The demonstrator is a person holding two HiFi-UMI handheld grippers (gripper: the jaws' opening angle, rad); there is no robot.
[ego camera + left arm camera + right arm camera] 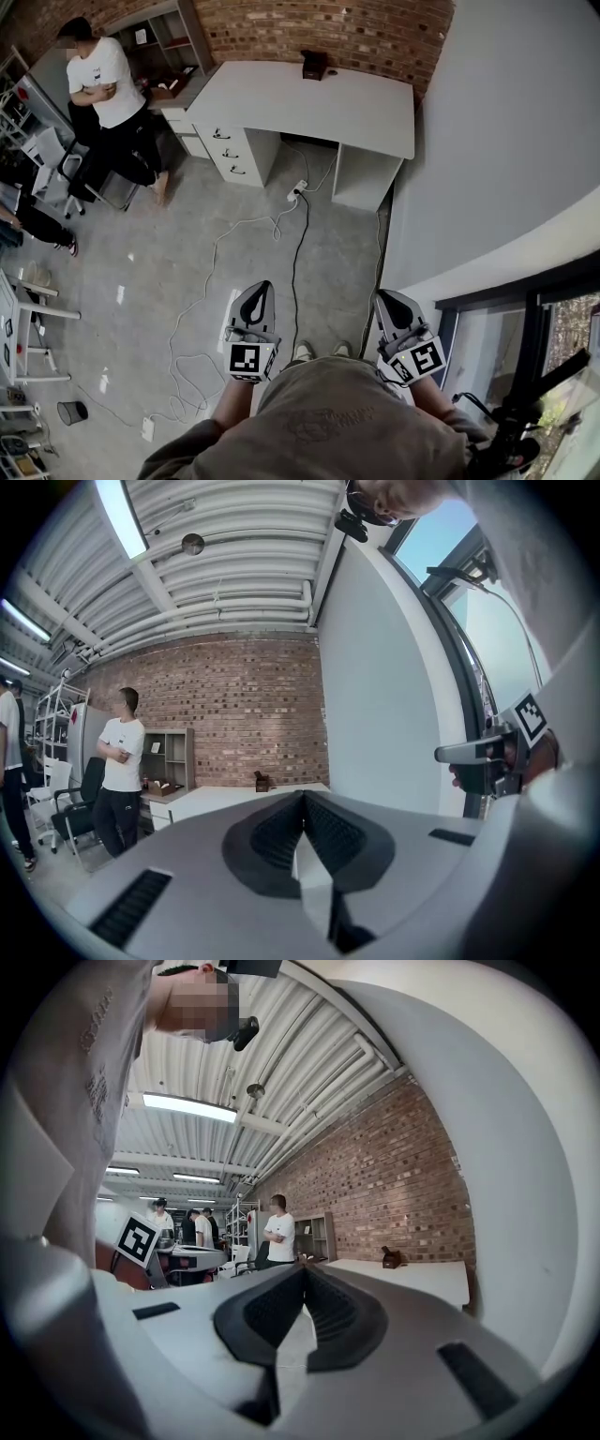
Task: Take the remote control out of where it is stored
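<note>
No remote control shows in any view. My left gripper point(261, 288) and right gripper point(382, 297) are held side by side in front of the person's body, above the grey floor, both pointing toward a white desk point(309, 103) against the brick wall. The desk has a drawer unit point(230, 150) under its left end and a small dark object point(314, 64) on top. In the left gripper view the left gripper point(303, 797) has its jaws meeting, nothing between them. The right gripper point(305, 1269) looks the same, shut and empty.
A person in a white T-shirt point(101, 82) stands by an office chair at the left. Cables and a power strip point(297, 190) lie on the floor between me and the desk. A white wall point(506, 141) runs along the right, with a window point(525, 356) beside me.
</note>
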